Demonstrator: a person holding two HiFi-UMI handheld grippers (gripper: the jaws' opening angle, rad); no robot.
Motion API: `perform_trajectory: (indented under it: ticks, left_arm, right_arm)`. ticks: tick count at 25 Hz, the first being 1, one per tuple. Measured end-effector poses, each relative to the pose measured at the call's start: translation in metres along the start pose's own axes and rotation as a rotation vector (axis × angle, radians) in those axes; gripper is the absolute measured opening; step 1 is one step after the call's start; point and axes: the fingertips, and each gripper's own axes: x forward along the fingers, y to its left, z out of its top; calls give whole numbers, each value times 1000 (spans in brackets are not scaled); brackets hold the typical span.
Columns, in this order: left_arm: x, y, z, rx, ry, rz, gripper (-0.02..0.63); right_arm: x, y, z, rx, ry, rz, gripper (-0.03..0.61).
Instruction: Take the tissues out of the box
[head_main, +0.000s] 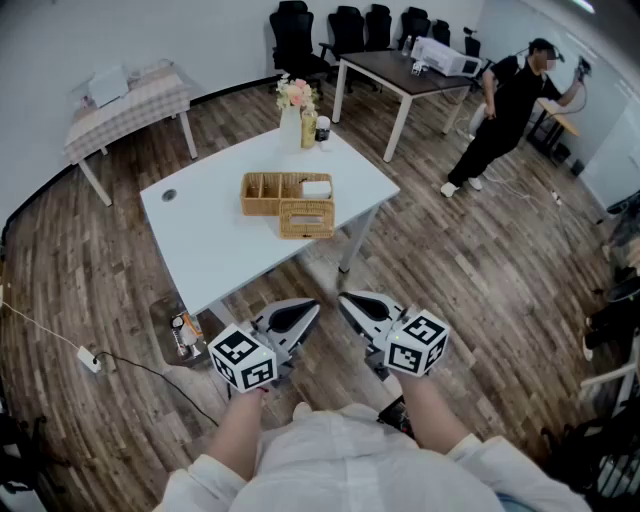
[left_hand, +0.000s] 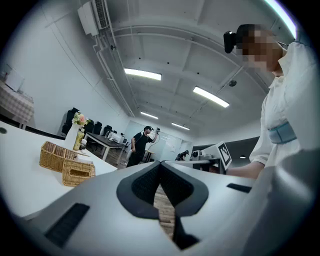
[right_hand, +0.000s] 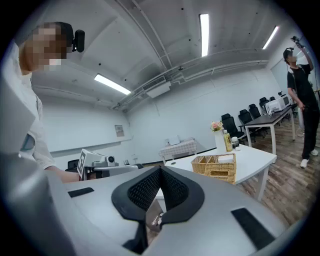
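No legible text, label or number anywhere.

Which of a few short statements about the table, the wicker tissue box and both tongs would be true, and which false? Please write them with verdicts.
1. The wicker tissue box stands on the white table. True.
2. The left tongs grip a tissue. False: they are shut on nothing, over the floor short of the table.
3. The right tongs are wide open. False: they are shut and empty.
4. A vase of flowers stands at the table's far corner. True.
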Motion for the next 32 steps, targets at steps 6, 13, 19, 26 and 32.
perform_trajectory:
  ticks: [6,13,19,26,32]
  left_arm:
    - [2,2,0,-6,8,-3,2]
    - [-2,10,3,-16,8,4,2]
    - [-8,21,6,-32,-7,11,2]
    - [-3,44,5,-51,-5,17,2]
    - [14,93,14,-49,15,49,2]
  right_arm:
    - [1,-1,2,7,-4,7,31]
    - [12,0,0,16,13,26,31]
    - [25,2,1,2,29,56,31]
    - [45,-6,0,15,95,171,35]
    - [84,-42,7,-24,134,236,37]
